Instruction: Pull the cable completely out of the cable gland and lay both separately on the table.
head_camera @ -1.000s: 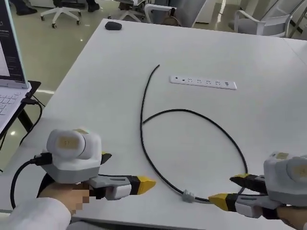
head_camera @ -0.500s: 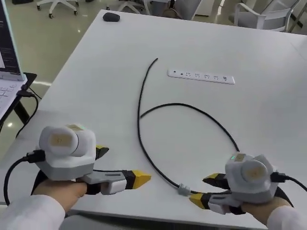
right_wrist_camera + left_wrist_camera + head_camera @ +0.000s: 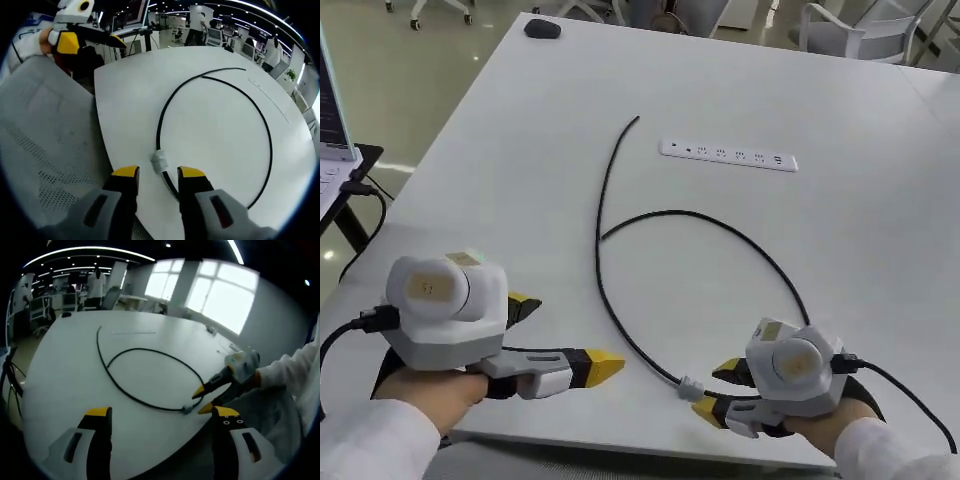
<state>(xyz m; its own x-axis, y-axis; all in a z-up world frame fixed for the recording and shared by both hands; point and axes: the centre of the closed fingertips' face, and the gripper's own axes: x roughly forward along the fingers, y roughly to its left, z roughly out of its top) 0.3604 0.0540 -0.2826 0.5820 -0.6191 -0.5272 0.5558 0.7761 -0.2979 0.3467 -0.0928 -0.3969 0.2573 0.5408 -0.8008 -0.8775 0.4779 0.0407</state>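
Observation:
A long black cable (image 3: 603, 250) lies in a big loop on the white table (image 3: 840, 260). Its small grey cable gland (image 3: 690, 387) sits on it near the front edge. My right gripper (image 3: 717, 390) is open just right of the gland. In the right gripper view the gland (image 3: 160, 161) lies just ahead of the right gripper (image 3: 158, 172), and the cable (image 3: 167, 112) runs back between the open jaws. My left gripper (image 3: 565, 335) hovers open at the front left, well left of the gland. In the left gripper view the left gripper (image 3: 162, 412) gapes wide, with the gland (image 3: 186, 409) ahead.
A white power strip (image 3: 728, 155) lies beyond the loop, and a dark mouse (image 3: 542, 28) rests at the far corner. A laptop (image 3: 332, 120) stands off the table's left side. Office chairs (image 3: 840, 30) stand behind. The table's front edge runs just under both grippers.
My right gripper has moved left along the table's front edge, up to the gland, with the cable now between its jaws. The left gripper has stayed about where it was.

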